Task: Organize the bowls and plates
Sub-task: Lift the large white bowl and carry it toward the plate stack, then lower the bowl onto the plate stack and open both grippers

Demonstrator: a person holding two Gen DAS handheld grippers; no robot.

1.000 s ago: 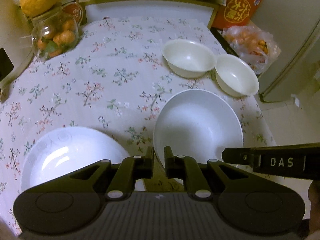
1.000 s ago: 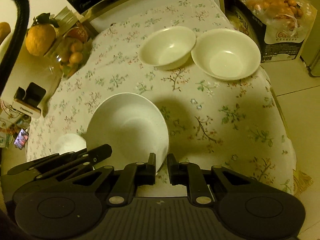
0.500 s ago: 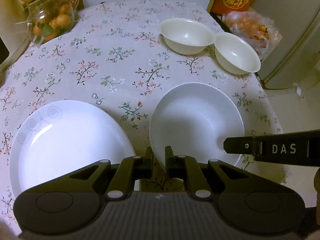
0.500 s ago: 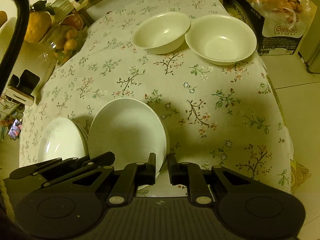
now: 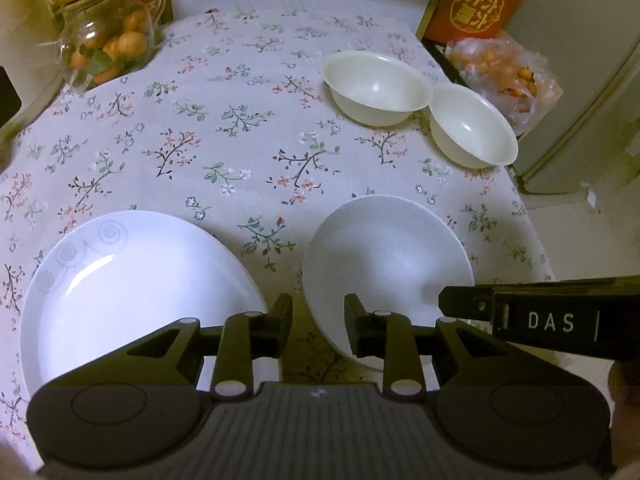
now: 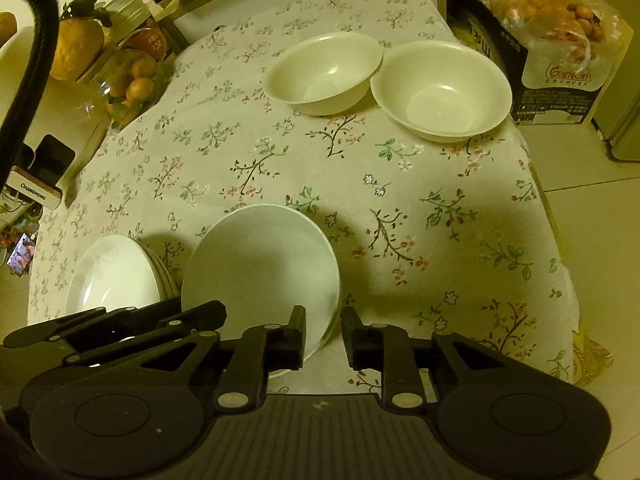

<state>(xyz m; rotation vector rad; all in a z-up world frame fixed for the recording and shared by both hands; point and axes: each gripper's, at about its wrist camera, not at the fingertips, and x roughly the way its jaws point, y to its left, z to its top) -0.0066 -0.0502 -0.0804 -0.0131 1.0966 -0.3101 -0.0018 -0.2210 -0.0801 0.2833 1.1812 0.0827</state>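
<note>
Now the left gripper (image 5: pixel 318 316) is partly open, its jaws straddling the near rim of the deep plate (image 5: pixel 386 264) without closing on it. The right gripper (image 6: pixel 323 332) is likewise open across that rim, holding nothing. Both sit at the plate's 6 o'clock; the flat plate (image 5: pixel 132 280) lies at its 9, nearer the left, and 2 bowls (image 5: pixel 374 84) sit touching at 12.

Left claw (image 5: pixel 318 322) stands parted over the near table (image 5: pixel 224 148) edge, one finger at the plate (image 5: pixel 132 292) rim, the other over the rim of the deep dish (image 5: pixel 386 264). Right claw (image 5: pixel 444 304) reaches in over the dish's right side. Two bowls (image 5: pixel 376 86) sit touching at the far right; fruit jar (image 5: pixel 106 46) far left.
</note>
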